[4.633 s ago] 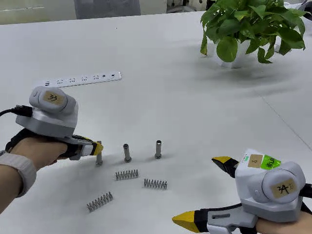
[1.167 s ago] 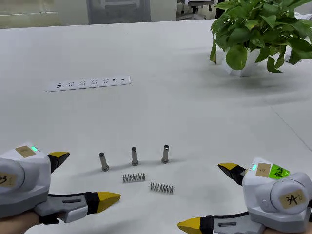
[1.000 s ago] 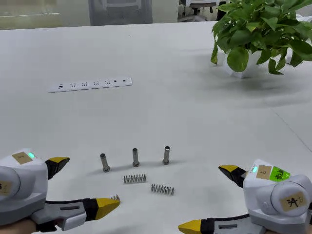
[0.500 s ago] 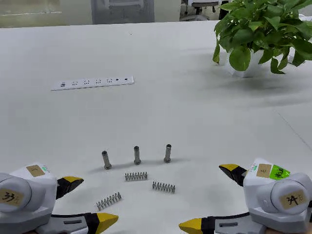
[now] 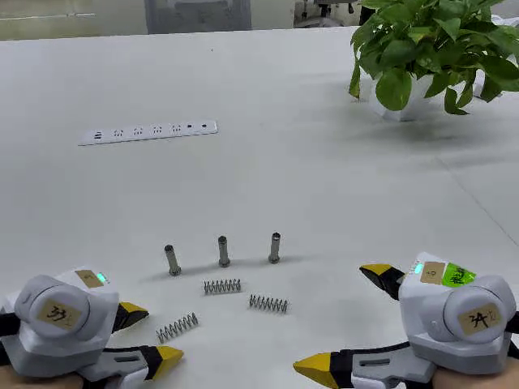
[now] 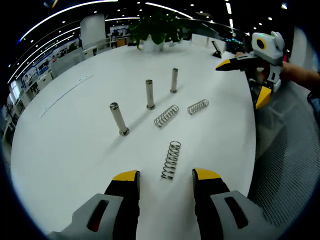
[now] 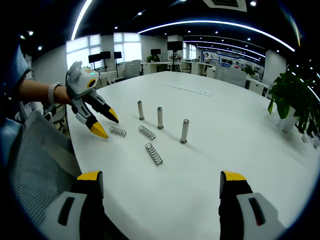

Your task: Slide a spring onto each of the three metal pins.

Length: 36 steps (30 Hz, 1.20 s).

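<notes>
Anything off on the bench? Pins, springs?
Nothing stands out. The three pins stand upright in a row; the three springs lie loose on the table before them, none visibly bent. The left gripper and right gripper are open, empty.

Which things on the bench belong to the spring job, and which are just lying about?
Job: left pin, middle pin, right pin; front spring, middle spring, right spring; left gripper, right gripper, both open.
Lying about: power strip, potted plant.

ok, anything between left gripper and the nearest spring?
Nothing. In the left gripper view the spring lies on bare table, its near end between the left gripper's open jaw tips, untouched.
</notes>
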Available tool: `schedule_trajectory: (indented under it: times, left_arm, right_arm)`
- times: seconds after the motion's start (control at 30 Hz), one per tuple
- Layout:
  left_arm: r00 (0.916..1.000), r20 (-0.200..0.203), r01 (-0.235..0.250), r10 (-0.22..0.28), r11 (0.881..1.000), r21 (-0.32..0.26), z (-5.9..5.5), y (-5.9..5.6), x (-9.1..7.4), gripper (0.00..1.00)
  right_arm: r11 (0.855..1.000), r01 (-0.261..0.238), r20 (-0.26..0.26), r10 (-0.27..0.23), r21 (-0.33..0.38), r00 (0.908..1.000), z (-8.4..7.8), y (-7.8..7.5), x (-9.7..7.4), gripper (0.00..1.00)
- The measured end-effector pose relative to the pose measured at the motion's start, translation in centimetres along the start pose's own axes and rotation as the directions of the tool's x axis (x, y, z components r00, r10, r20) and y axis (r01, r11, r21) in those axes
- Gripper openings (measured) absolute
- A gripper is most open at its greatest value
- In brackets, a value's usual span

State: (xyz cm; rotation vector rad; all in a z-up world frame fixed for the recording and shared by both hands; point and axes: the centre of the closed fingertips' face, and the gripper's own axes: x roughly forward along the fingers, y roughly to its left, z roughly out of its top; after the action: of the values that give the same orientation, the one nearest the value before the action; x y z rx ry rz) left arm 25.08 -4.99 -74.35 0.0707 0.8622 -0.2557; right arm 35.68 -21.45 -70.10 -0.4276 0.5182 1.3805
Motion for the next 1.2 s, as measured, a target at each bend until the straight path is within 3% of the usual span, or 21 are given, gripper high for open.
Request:
schedule_trajectory:
  times: [0.3,0.47,0.57,0.77,0.9,1.07,1.2]
  left_arm:
    - [0.9959,-0.091,0.007,0.002,0.994,0.105,-0.4,0.3,0.6,0.33]
    - [0.9914,-0.131,0.015,0.0,0.993,0.114,-0.4,0.5,0.7,0.27]
    - [0.9862,-0.165,0.026,-0.001,0.988,0.149,-0.4,0.3,0.8,0.26]
    - [0.9773,-0.212,0.043,-0.007,0.985,0.165,-0.4,-0.3,0.9,0.2]
    - [0.9681,-0.25,0.046,-0.009,0.988,0.144,-0.5,0.0,1.0,0.19]
    - [0.9547,-0.298,0.046,0.003,0.986,0.158,-0.6,-0.1,1.0,0.16]
    - [0.9485,-0.317,0.049,0.008,0.984,0.171,-0.4,-0.1,1.1,0.12]
  right_arm:
    - [1.0,-0.005,-0.004,0.005,-0.001,1.0,0.0,0.2,0.0,0.98]
    - [1.0,-0.005,-0.005,0.005,-0.003,1.0,0.0,0.2,0.0,0.98]
    - [1.0,-0.01,-0.012,0.01,-0.007,0.9999,-0.1,0.3,0.1,0.98]
    - [1.0,-0.015,-0.014,0.015,-0.01,0.9998,-0.2,0.4,0.1,0.98]
    - [1.0,-0.018,-0.015,0.018,-0.007,0.9997,-0.3,0.3,0.2,0.98]
    - [1.0,-0.019,-0.014,0.019,-0.006,0.9997,-0.4,0.3,0.2,0.98]
    - [1.0,-0.021,-0.019,0.021,-0.007,0.9996,-0.5,0.3,0.3,0.98]
